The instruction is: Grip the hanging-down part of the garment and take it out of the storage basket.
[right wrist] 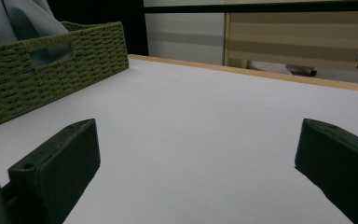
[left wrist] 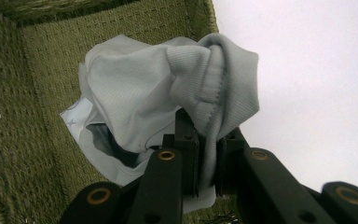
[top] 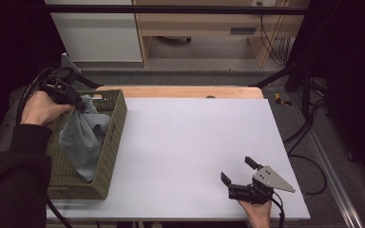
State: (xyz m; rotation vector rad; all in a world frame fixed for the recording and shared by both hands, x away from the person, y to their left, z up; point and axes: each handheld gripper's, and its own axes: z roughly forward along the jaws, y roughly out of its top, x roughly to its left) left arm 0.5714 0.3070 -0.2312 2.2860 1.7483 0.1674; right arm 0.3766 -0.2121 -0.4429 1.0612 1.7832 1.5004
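My left gripper (top: 78, 102) pinches the grey cloth (top: 83, 137), which hangs below my fingers into the basket (top: 116, 118), so I judge I'm lifting it out, while my right gripper (top: 240, 173) rests spread on the tabletop (top: 185, 142), ready to take a free edge.

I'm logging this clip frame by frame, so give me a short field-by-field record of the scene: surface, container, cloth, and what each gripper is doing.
surface: white table top, wooden strip along its far edge
container: green woven basket at the table's left side
cloth: grey garment, upper part lifted, lower part hanging inside the basket
left gripper: over the basket, jaws pinched on a ribbed fold of the garment
right gripper: low over the table's near right part, jaws wide apart, holding nothing
between grippers: bare table top
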